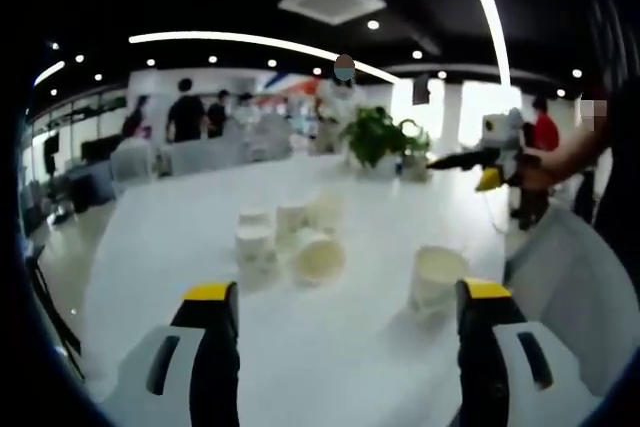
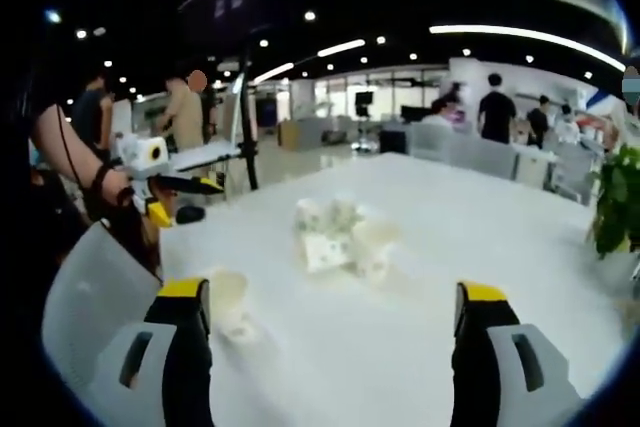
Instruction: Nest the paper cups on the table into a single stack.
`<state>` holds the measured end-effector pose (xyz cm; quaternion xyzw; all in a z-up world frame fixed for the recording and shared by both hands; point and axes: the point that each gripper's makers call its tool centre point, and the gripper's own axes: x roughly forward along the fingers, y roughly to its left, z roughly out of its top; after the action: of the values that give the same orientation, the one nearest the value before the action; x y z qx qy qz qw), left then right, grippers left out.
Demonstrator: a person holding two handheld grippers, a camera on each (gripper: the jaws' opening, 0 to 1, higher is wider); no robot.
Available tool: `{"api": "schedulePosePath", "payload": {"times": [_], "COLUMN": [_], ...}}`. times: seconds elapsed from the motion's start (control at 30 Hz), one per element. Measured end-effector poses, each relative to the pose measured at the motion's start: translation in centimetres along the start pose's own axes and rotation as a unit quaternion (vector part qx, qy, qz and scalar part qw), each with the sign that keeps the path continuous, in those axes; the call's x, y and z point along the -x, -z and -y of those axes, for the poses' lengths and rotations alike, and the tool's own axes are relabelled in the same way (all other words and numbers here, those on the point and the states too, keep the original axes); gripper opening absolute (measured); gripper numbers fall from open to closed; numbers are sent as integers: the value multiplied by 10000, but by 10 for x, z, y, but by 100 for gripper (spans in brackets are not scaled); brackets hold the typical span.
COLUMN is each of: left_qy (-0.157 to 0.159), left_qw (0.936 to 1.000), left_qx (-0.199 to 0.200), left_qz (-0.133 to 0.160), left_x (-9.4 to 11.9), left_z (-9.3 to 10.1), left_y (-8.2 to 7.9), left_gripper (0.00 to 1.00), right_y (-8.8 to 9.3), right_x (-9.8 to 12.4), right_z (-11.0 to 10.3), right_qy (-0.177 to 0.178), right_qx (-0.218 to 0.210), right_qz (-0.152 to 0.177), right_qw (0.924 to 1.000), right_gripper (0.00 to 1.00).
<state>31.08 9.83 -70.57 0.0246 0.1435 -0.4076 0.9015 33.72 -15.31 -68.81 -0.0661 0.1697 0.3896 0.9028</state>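
Several white paper cups (image 1: 290, 237) cluster mid-table, one of them lying on its side (image 1: 318, 257) with its mouth towards me. A lone cup (image 1: 437, 277) stands apart, just beyond my left gripper's right jaw. My left gripper (image 1: 346, 292) is open and holds nothing, short of the cluster. In the right gripper view the cluster (image 2: 340, 232) lies ahead, and the lone cup (image 2: 228, 299) sits by the left jaw. My right gripper (image 2: 332, 290) is open and holds nothing. Each gripper shows in the other's view, hand-held above the table edge: right gripper (image 1: 487, 169), left gripper (image 2: 165, 185).
The white table (image 1: 200, 247) is long, with a potted plant (image 1: 375, 135) (image 2: 615, 197) at its far side. A grey chair back (image 1: 580, 277) (image 2: 90, 297) stands at the near edge. Several people stand in the background.
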Motion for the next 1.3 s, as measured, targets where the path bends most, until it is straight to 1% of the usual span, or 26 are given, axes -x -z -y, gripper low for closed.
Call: {"api": "schedulePosePath", "payload": {"times": [0.1, 0.23, 0.33, 0.5, 0.6, 0.7, 0.77, 0.87, 1.0, 1.1, 1.17, 1.2, 1.3], "left_qy": [59, 78, 76, 52, -1, 25, 53, 71, 65, 93, 106, 64, 26], "left_qw": [10000, 10000, 10000, 10000, 10000, 10000, 9999, 9999, 9998, 9998, 9996, 9994, 9995], "left_qx": [15, 41, 44, -17, -93, -66, -146, -92, -123, -109, -209, -275, -248], "left_qz": [3, 5, 40, 9, -14, -33, -31, -101, -105, -159, -173, -204, -204], "left_x": [-2, -4, -6, -9, -12, -15, -18, -24, -31, -36, -39, -41, -44], "left_z": [4, 6, 5, 2, 0, 0, 0, 0, -1, -2, -1, -4, -8], "left_y": [0, 0, -1, -2, 0, 3, 5, 8, 9, 13, 14, 16, 16], "left_gripper": [87, 87, 87, 86, 84, 82, 80, 79, 79, 77, 75, 75, 74], "right_y": [1, 2, 2, 4, 5, 9, 11, 12, 14, 16, 18, 18, 18], "right_x": [2, 2, 3, 3, 3, 4, 4, 5, 5, 5, 5, 4, 4], "right_z": [0, 0, 1, 2, 1, 2, 2, 2, 4, 3, 1, 1, -2], "right_qy": [19, 14, 19, 50, 35, 60, 53, 69, 88, 91, 68, 77, 65], "right_qx": [27, -38, -56, -86, -138, -135, -180, -215, -249, -288, -328, -305, -327], "right_qz": [-28, -21, 5, -8, -24, -43, -54, -43, -38, -66, -66, -70, -49], "right_qw": [10000, 10000, 10000, 9999, 9999, 9999, 9998, 9997, 9996, 9995, 9994, 9995, 9994], "right_gripper": [100, 100, 100, 99, 98, 98, 98, 98, 98, 98, 97, 97, 97]}}
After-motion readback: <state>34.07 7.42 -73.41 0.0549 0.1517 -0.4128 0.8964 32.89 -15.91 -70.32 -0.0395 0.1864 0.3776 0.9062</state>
